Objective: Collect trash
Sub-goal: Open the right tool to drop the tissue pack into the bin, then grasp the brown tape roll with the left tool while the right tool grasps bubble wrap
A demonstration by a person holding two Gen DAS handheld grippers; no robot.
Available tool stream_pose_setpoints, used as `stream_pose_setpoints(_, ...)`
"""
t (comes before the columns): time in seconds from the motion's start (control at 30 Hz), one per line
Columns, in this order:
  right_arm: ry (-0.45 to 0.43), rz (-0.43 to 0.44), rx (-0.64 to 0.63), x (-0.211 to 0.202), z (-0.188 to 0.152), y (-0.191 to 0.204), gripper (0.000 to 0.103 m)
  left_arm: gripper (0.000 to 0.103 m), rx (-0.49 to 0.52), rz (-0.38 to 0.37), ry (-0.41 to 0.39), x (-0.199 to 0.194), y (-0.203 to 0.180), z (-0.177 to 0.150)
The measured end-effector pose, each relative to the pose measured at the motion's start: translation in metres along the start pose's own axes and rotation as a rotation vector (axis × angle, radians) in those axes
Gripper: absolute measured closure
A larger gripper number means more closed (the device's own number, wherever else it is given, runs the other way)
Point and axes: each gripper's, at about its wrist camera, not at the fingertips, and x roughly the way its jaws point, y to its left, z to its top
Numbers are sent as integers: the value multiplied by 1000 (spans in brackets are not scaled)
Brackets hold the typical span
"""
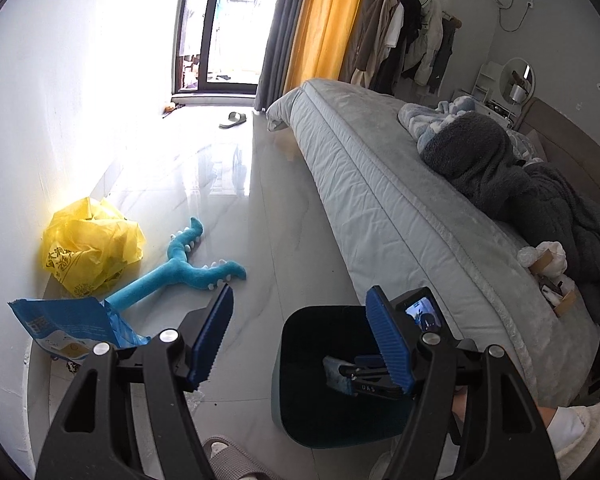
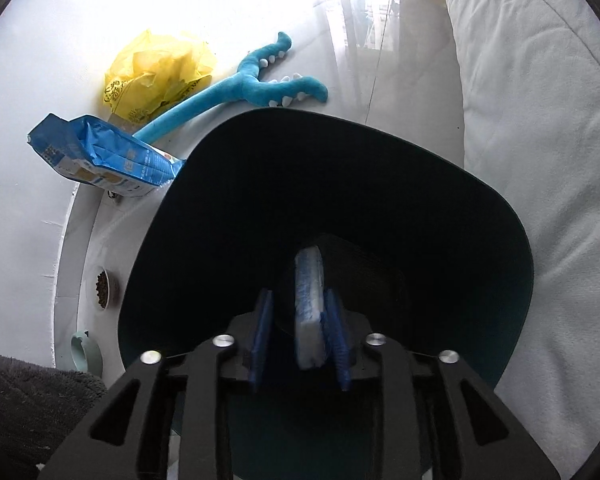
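Observation:
A dark teal trash bin (image 2: 380, 184) stands on the floor beside the bed; it also shows in the left wrist view (image 1: 300, 420). My right gripper (image 2: 300, 320) is over the bin's mouth, its jaws slightly apart around a blue-and-white packet (image 2: 310, 304). The packet touches the right pad, with a gap to the left pad. In the left wrist view the right gripper (image 1: 364, 376) reaches into the bin with the packet (image 1: 334, 376). My left gripper (image 1: 300, 320) is open and empty above the floor left of the bin. A crumpled yellow plastic bag (image 1: 92, 248) and a blue packaging bag (image 1: 72, 324) lie by the wall.
A blue plush toy (image 1: 180, 268) lies on the glossy floor. The bed (image 1: 400, 208) with a grey blanket runs along the right. A pet food bowl (image 2: 103, 288) and a green cup (image 2: 82, 350) stand by the wall. A slipper (image 1: 233, 119) lies near the window.

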Motion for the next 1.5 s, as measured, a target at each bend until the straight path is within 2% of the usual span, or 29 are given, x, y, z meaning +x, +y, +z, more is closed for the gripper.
stream_pose_setpoints(0.03,-3,-3,-3,-3,-1,1,53,31,2,-2,-11,-2,-1,2)
stream_pose_setpoints(0.23,-64,41,-26,-38,-4,5,45,27,19,-20,-72,-14,-15,12)
stream_pose_setpoints(0.43,-191,101,-59,-92,-8,7,35,21,80,-28,-124,-22,-45,19)
stream_pose_setpoints(0.67,-315,132,-50,-149,-15,-11,34,17,103,-78,-174,-30,-81,26)
stream_pose_setpoints(1.03,-501,74,-35,-232,-45,-65,29,14,78,-143,-223,-39,-127,39)
stream_pose_setpoints(1.27,-588,8,-1,-269,-74,-109,27,14,119,-191,-196,-23,-174,36)
stream_pose_setpoints(1.5,-648,-44,97,-299,-105,-168,27,14,194,-241,-168,-9,-223,24)
